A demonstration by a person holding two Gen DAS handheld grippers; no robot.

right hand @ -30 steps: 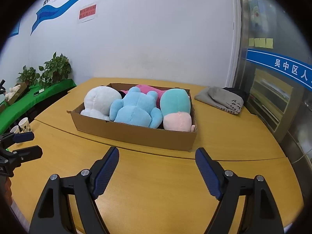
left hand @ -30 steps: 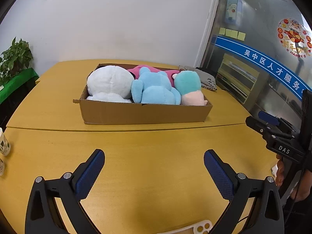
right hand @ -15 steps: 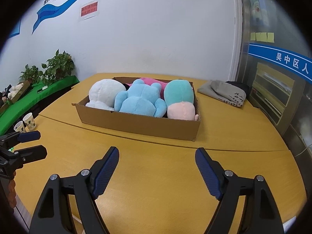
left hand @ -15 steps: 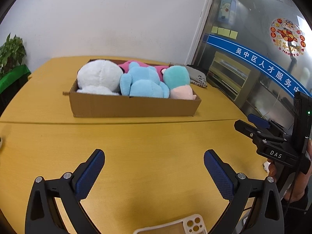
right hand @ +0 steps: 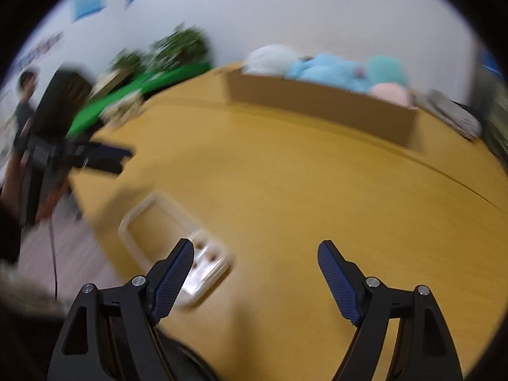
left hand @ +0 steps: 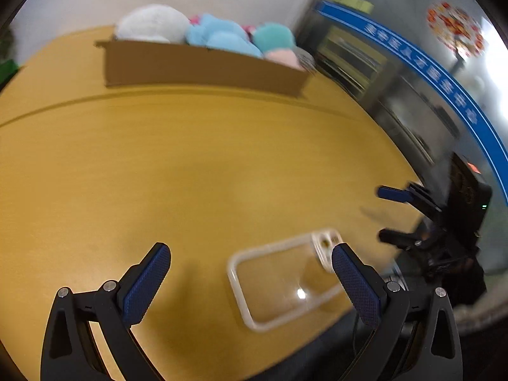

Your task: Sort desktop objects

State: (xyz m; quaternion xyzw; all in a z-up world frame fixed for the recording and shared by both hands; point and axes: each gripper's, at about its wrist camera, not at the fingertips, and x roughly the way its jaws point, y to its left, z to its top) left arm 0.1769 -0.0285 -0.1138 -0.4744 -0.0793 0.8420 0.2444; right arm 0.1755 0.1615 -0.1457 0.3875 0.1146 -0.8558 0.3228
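A clear, white-rimmed phone case (left hand: 287,281) lies flat on the table (left hand: 190,165) beneath my two wide-open grippers, left (left hand: 250,281) and right (right hand: 255,281).

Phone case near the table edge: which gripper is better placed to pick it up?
Probably left. The phone case lies mostly between the open left gripper fingers; the right gripper sits mostly beside it.

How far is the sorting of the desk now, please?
Done: the plush toys already sit in the cardboard box. In hand: nothing; the left gripper and right gripper are both open and empty. Left: the clear phone case lies flat on the table near its front edge, not yet gripped.
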